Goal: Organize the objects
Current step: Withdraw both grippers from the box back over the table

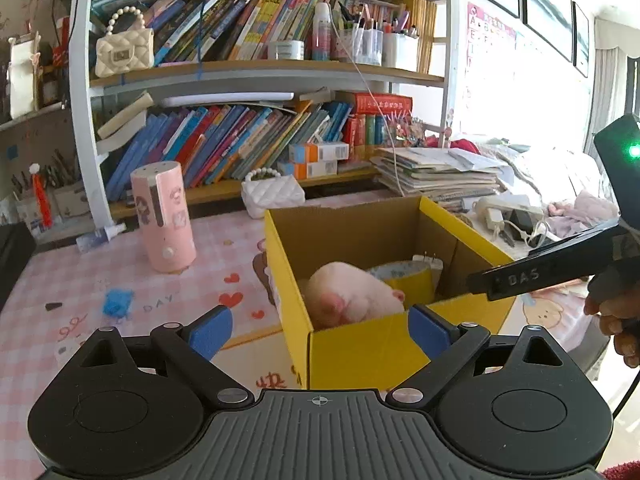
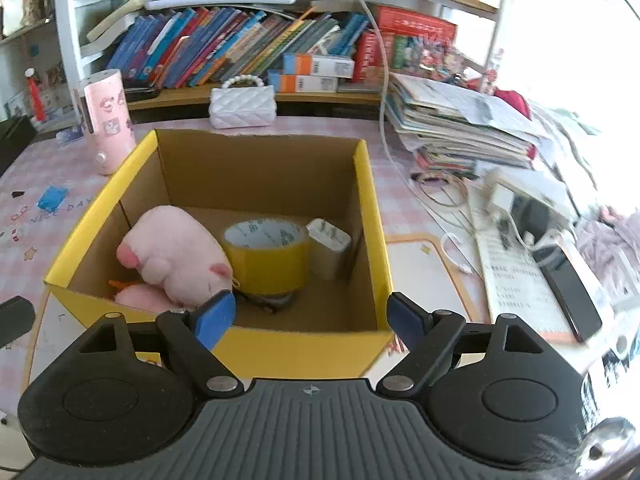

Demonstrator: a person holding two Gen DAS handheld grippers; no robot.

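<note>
A: In the left wrist view, what is the state of the left gripper (image 1: 320,330)?

B: Its 2 blue pads (image 1: 211,332) stand wide apart and nothing is between them. It holds nothing. The yellow cardboard box (image 1: 360,354) stands just in front of it on the pink checked tablecloth (image 1: 80,280). The pink plush toy (image 1: 352,294) lies inside, against the near wall, with the roll of yellow tape (image 1: 404,276) behind it.

A: What is still outside the box?

B: I see the pink cylinder (image 1: 166,218), upright on the cloth, well apart from the box. It looks hard and smooth, maybe slippery, so I would take it across the middle of its round body. The white quilted purse (image 1: 272,196) is soft with a bead handle. The body is the safer place to hold.

A: And in the right wrist view?

B: The right gripper (image 2: 312,314) is also wide open and empty, above the near wall of the box (image 2: 372,216). Inside are 3 things: the plush toy (image 2: 176,256), light and squashy, the tape roll (image 2: 266,254), stiff and standing on its flat side, and a white charger plug (image 2: 330,248) with 2 metal pins, hard and small. The box itself is thin cardboard, light, and I think it can slide if someone pushes it.
</note>
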